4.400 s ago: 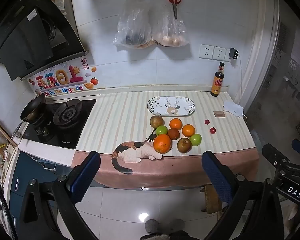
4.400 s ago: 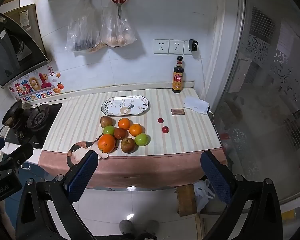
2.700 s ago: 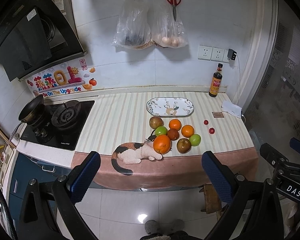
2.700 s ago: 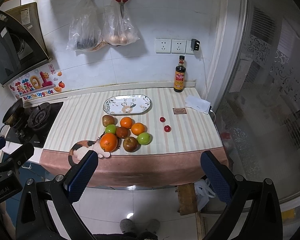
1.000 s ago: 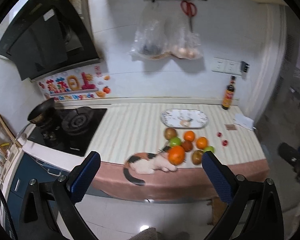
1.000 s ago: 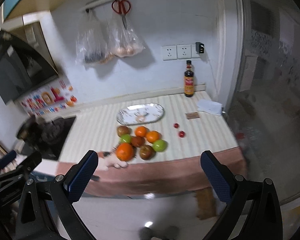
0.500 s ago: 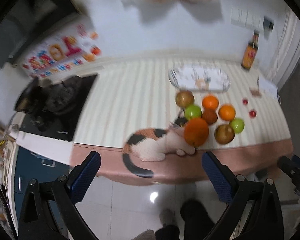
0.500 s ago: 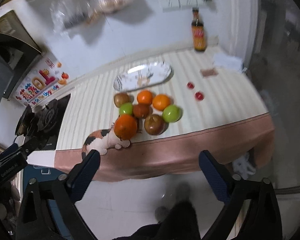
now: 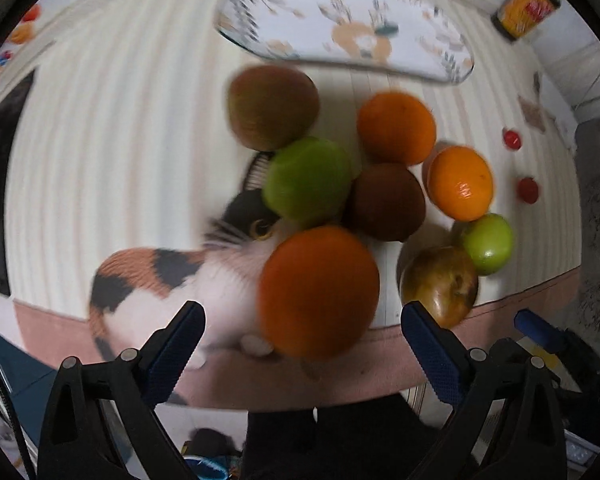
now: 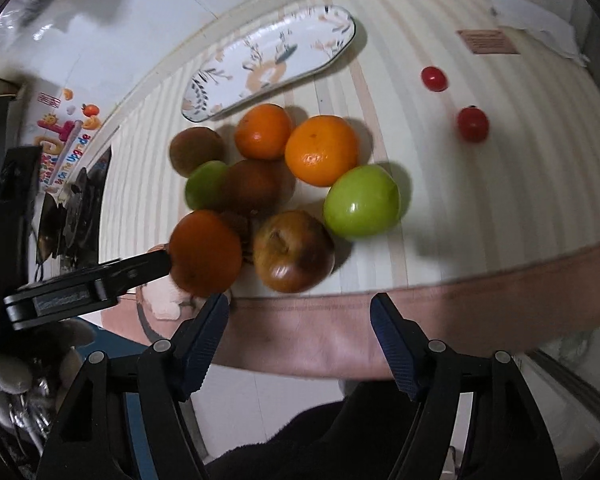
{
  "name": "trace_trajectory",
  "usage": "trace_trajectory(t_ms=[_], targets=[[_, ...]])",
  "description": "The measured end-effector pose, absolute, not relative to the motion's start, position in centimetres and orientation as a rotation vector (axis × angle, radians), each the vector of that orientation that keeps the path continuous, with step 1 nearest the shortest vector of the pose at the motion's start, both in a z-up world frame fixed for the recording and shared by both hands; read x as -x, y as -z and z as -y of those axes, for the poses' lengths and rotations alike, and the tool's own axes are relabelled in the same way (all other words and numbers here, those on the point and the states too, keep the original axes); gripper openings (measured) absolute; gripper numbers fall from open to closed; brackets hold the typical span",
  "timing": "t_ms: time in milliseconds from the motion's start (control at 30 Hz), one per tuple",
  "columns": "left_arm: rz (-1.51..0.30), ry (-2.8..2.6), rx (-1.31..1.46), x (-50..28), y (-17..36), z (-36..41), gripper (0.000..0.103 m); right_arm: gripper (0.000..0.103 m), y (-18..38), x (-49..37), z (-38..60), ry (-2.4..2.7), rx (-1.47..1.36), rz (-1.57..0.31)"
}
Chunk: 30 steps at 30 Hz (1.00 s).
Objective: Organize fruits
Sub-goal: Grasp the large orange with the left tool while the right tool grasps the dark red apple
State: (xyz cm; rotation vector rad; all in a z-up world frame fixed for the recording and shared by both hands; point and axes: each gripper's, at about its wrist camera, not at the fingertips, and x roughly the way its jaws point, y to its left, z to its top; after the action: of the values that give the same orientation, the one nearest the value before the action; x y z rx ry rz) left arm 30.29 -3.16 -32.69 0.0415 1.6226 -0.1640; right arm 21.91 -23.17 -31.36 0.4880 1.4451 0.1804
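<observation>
Left wrist view: the left gripper point(image 9: 300, 340) has swung in from well back in the room to the front edge of the desk point(image 9: 100, 120), and the picture is blurred with the motion.
Change: a second ago both tools hung far off with the whole kitchen in sight; now the fruit pile fills both views, so I judge the first pick is about to begin.
Left jaws: wide apart, empty, framing the big orange point(image 9: 320, 292) at the front edge; from the right wrist view one left finger looks to be touching or just beside that orange's side.
Fruit pile: big orange at the front left, then a brown apple point(image 10: 294, 252) just beside it, then a green apple point(image 10: 362, 200) to the right, with more oranges and brown fruit behind, all bunched together.
Plate point(image 10: 332, 20): bare, toward the back edge behind the pile; nothing moved onto it yet.
Cherry tomatoes point(image 10: 473, 124): two, well apart from the pile toward the right edge.
Right gripper point(image 10: 300, 336): jaws spread, empty, low off the front edge, aimed at the brown apple.
</observation>
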Motion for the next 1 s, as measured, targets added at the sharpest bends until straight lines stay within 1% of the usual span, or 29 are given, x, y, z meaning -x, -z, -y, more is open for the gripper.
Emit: trace_trajectory(t_ms=[67,100,133,167,300,500,700,800,1000], targets=[[-1.661,0.169,-0.067,-30.9,34.4,3.7,0.100,0.076,32.3,-22.9,23.1,-0.192,-0.484,-1.481],[-1.675,0.175,-0.070,-31.1,35.1,3.9,0.096,0.076,32.8,-23.4,23.0,-0.197,-0.480,-1.497],[-1.684,0.178,-0.060,-31.2,35.7,3.9,0.079,0.076,33.1,-23.8,22.8,-0.204,-0.471,-1.511],[-1.688,0.187,-0.011,-31.3,35.9,3.7,0.076,0.076,33.1,-23.9,22.7,-0.207,-0.466,-1.518],[-1.645,0.188,0.027,-30.6,35.5,2.9,0.075,0.076,33.4,-24.7,22.1,-0.202,-0.458,-1.539],[-1.629,0.122,0.028,-28.6,34.7,-1.6,0.075,0.076,33.8,-25.2,20.7,-0.172,-0.456,-1.555],[-1.613,0.114,0.052,-28.4,35.4,-4.1,0.075,0.076,36.1,-25.9,18.7,-0.103,-0.460,-1.599],[-1.588,0.121,0.042,-28.1,35.0,-4.4,0.075,0.069,36.6,-26.1,18.0,-0.059,-0.433,-1.587],[-1.556,0.140,0.023,-27.3,34.1,-4.9,0.074,0.068,35.8,-25.8,16.7,-0.024,-0.373,-1.557]])
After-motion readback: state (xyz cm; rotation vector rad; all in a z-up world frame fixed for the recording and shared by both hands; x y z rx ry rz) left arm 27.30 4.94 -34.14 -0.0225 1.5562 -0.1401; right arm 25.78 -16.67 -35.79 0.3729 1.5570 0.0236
